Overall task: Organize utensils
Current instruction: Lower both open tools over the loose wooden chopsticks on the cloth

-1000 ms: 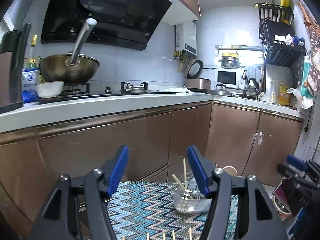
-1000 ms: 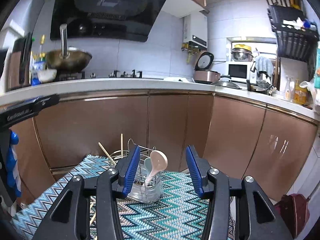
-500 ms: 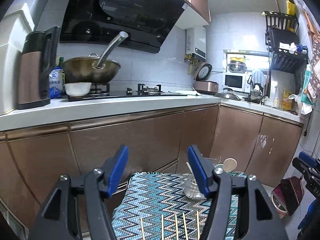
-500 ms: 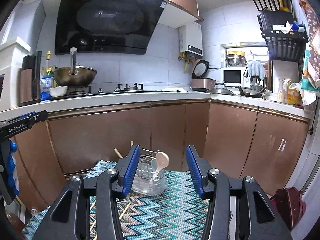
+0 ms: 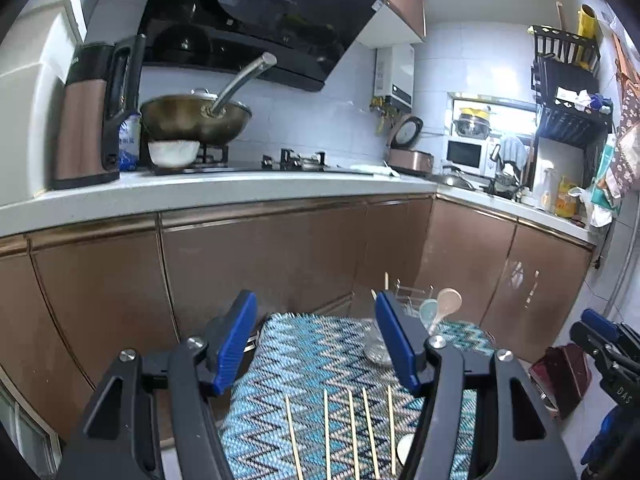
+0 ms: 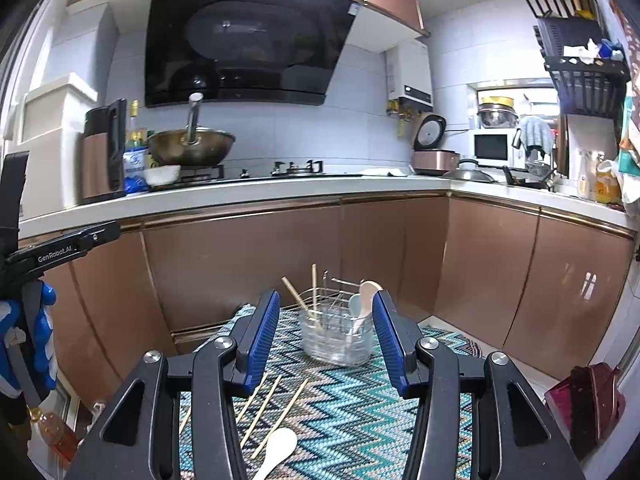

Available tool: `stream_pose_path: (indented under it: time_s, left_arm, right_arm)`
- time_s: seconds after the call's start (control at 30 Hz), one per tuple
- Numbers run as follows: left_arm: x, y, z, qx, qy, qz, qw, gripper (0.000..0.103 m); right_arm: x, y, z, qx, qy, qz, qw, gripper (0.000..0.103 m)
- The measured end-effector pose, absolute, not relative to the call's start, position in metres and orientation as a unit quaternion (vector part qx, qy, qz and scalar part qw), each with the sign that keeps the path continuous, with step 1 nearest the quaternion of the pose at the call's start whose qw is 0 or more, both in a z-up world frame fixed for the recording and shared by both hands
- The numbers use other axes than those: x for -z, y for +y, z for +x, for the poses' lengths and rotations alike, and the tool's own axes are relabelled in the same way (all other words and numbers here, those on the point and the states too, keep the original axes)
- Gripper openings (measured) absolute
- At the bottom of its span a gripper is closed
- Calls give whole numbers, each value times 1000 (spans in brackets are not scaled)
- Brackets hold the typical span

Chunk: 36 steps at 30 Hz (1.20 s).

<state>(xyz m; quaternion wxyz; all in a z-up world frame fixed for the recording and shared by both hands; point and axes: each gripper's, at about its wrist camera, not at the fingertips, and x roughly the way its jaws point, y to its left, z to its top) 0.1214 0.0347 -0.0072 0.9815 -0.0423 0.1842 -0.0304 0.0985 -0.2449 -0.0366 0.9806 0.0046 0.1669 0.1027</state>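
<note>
A clear utensil holder with a wire rack (image 6: 335, 336) stands at the far end of a zigzag mat (image 6: 352, 412). It holds two chopsticks (image 6: 298, 300), a pink spoon (image 6: 366, 298) and a pale blue spoon (image 6: 354, 306). Several chopsticks (image 5: 348, 432) lie loose on the mat, also in the right wrist view (image 6: 268, 404). A white spoon (image 6: 276, 450) lies near the front. My left gripper (image 5: 316, 344) is open and empty above the mat. My right gripper (image 6: 326, 340) is open and empty, short of the holder (image 5: 378, 346).
Brown kitchen cabinets (image 6: 248, 268) rise just behind the mat. The counter above carries a wok (image 6: 191, 148), a kettle (image 6: 102, 152) and a rice cooker (image 6: 434, 152). A dark red dustpan (image 6: 586, 396) sits on the floor at right. A bottle (image 6: 56, 436) stands at lower left.
Both grippers have pulled back and risen from the holder. More of the mat, the loose chopsticks and the white spoon have come into view. Both stay open.
</note>
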Motion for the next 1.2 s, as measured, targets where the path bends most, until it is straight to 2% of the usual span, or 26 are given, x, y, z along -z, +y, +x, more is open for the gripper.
stream_pose_path:
  time_s: [0.2, 0.37, 0.43, 0.5, 0.57, 0.67, 0.9, 1.03, 1.2]
  left_arm:
    - [24, 38, 138, 69, 246, -65, 964, 59]
    - [60, 34, 177, 94, 327, -72, 937, 59]
    - [81, 32, 194, 98, 363, -74, 924, 56]
    - [104, 30, 210, 102, 397, -75, 909, 47]
    - [127, 26, 223, 106, 428, -82, 894, 45]
    - [158, 17, 244, 121, 469, -85, 871, 40]
    - [218, -15, 291, 147, 553, -66, 818, 36]
    - [242, -24, 316, 142, 588, -53, 795, 35]
    - [266, -27, 340, 125, 616, -50, 776, 28]
  right_arm:
    - [47, -236, 109, -125, 208, 9, 970, 45]
    - [75, -224, 139, -160, 278, 17, 947, 33]
    - [90, -220, 153, -173, 306, 28, 936, 30]
    - [105, -217, 167, -182, 330, 38, 925, 27]
    - [120, -213, 183, -189, 353, 42, 916, 25]
    - [143, -203, 207, -200, 382, 46, 901, 23]
    - [203, -192, 267, -203, 462, 47, 862, 22]
    - [230, -188, 299, -199, 498, 53, 843, 21]
    - [266, -180, 336, -194, 545, 56, 814, 21]
